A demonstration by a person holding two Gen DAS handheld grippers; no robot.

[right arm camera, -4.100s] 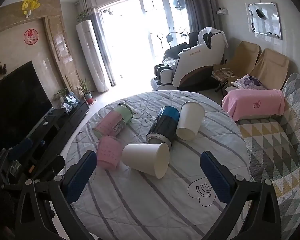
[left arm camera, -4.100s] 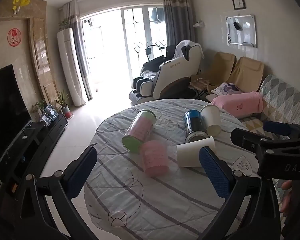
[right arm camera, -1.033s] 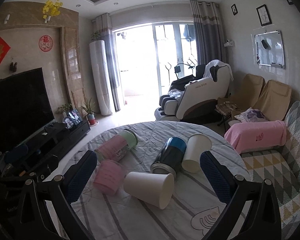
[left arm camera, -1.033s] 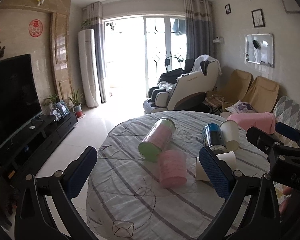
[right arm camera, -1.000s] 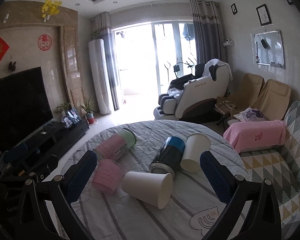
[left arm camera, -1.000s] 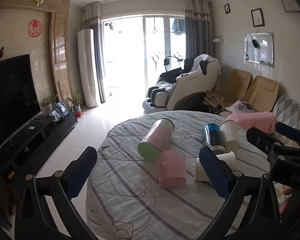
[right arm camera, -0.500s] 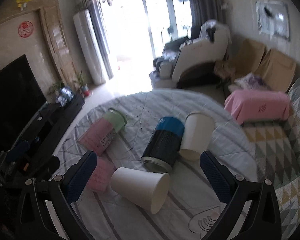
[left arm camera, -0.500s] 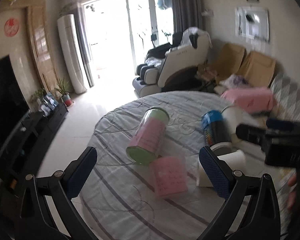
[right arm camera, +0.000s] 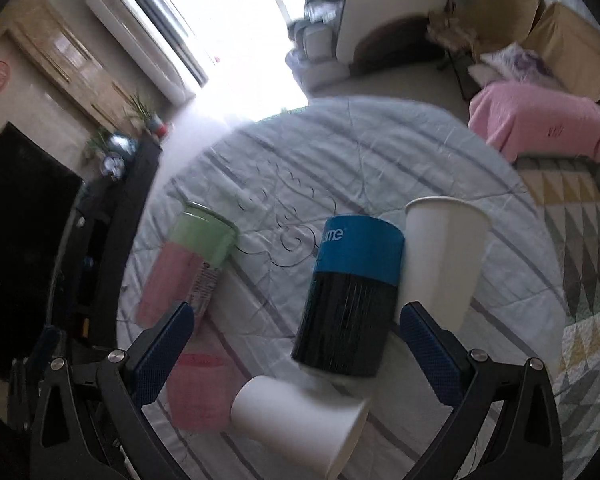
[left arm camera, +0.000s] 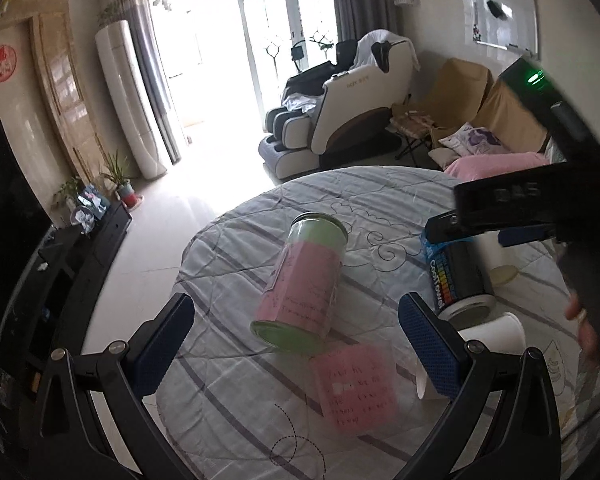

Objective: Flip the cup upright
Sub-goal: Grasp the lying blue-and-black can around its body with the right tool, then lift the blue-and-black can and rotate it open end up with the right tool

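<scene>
Several containers lie tipped over on the round table [left arm camera: 228, 248]. A pink-and-green can [left arm camera: 304, 284] lies between my open left gripper's [left arm camera: 300, 340] fingers, a little beyond them. A pink cup [left arm camera: 356, 388] lies on its side in front of it. In the right wrist view a blue-and-black can [right arm camera: 352, 296] lies between my open right gripper's [right arm camera: 300, 344] fingers. One white paper cup [right arm camera: 440, 260] lies to its right, another white paper cup [right arm camera: 300, 420] on its side just below. The right gripper shows in the left view [left arm camera: 488, 232] above the blue-and-black can [left arm camera: 456, 276].
The table wears a grey striped quilted cloth. A TV stand [left arm camera: 60, 264] is at the left. A massage chair [left arm camera: 348, 116], tan chairs and a pink-covered seat [right arm camera: 540, 124] lie beyond the table. A patterned sofa [right arm camera: 580, 264] borders the right side.
Both grippers have moved forward and tilted down over the table. The right gripper has come in above the blue-and-black can. The cups and cans have not moved.
</scene>
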